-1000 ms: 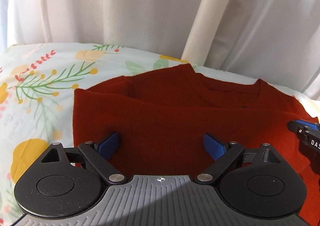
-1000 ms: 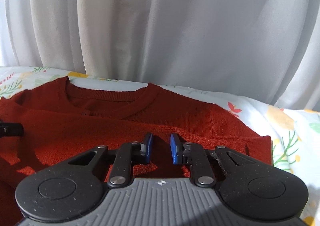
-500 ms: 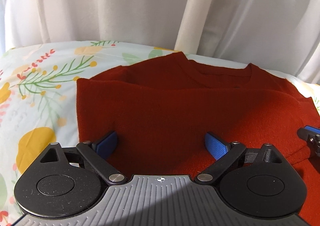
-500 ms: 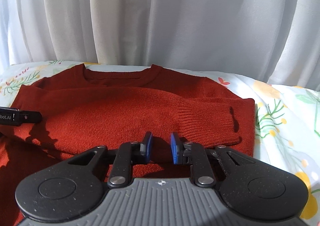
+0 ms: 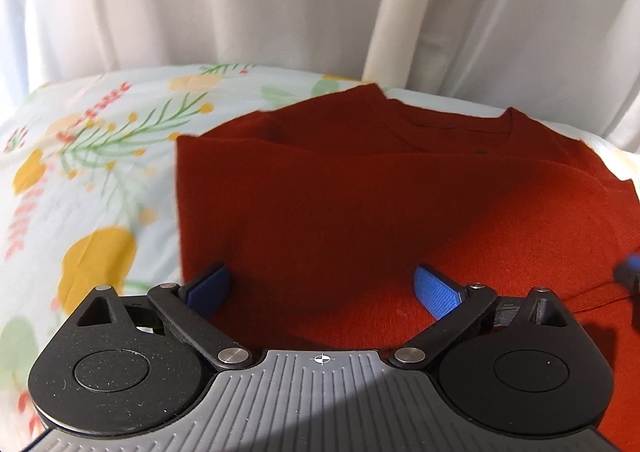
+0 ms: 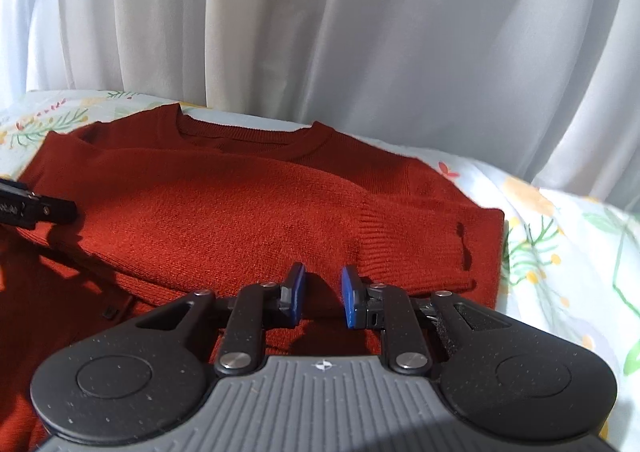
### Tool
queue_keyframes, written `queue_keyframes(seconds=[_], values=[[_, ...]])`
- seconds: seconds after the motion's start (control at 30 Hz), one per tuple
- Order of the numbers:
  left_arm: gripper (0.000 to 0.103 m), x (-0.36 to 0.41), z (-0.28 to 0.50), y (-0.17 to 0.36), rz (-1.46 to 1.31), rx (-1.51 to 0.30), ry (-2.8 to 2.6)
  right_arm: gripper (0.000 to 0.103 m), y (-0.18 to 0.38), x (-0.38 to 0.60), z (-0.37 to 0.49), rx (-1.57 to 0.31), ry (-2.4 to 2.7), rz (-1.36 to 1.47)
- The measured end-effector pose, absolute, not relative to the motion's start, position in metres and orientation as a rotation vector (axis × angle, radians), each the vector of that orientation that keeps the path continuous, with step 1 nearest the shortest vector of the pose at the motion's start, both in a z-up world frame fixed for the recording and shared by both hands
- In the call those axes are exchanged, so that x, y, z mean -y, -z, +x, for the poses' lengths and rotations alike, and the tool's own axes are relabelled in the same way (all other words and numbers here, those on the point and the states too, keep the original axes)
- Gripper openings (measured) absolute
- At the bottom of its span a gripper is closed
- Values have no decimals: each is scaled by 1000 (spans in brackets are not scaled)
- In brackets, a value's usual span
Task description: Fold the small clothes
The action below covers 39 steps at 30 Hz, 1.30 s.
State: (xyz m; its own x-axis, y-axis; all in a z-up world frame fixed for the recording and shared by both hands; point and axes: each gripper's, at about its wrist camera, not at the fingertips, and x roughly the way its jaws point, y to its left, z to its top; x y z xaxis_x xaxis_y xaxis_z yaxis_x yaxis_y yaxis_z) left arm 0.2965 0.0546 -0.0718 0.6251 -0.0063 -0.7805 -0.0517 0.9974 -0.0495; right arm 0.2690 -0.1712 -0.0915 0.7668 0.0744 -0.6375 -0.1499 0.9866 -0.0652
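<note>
The red sweater (image 6: pixel 248 212) lies on the floral bedsheet (image 5: pixel 92 180), sleeves folded across its chest. Left tool (image 5: pixel 322 288): jaws opening, wide, nothing clamped. Right tool (image 6: pixel 322 296): narrowly apart, empty. Grip both hem corners evenly before folding upward.

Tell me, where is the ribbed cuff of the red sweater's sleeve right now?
In the right wrist view, the ribbed cuff lies folded across the red sweater, at its right edge, beside the floral sheet.

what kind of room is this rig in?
Probably a bedroom: the red sweater lies on a soft floral bedsheet, with white curtains hanging right behind it.
</note>
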Motion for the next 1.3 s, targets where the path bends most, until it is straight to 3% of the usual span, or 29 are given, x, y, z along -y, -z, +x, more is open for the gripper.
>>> queue_keyframes(seconds=[0.2, 0.4, 0.73, 0.8, 1.0, 1.1, 1.17, 1.3], values=[[101, -76, 215, 45, -198, -862, 58, 21, 79, 212, 198, -868, -282, 201], [101, -119, 112, 48, -414, -966, 89, 44, 83, 269, 66, -833, -235, 353], [101, -154, 41, 57, -501, -1064, 31, 44, 94, 320, -2, -900, -147, 485], [99, -154, 35, 62, -536, -1074, 39, 43, 101, 325, -3, -921, -169, 544], [84, -156, 28, 70, -581, -1102, 46, 19, 114, 324, 4, -956, -229, 646], [69, -158, 26, 68, -579, -1116, 9, 7, 116, 320, 8, -970, -227, 625], [64, -157, 26, 68, -570, -1119, 0, 6, 117, 320, 8, -969, -232, 633], [63, -155, 27, 66, -559, -1132, -7, 5, 117, 321, 8, -964, -240, 646]])
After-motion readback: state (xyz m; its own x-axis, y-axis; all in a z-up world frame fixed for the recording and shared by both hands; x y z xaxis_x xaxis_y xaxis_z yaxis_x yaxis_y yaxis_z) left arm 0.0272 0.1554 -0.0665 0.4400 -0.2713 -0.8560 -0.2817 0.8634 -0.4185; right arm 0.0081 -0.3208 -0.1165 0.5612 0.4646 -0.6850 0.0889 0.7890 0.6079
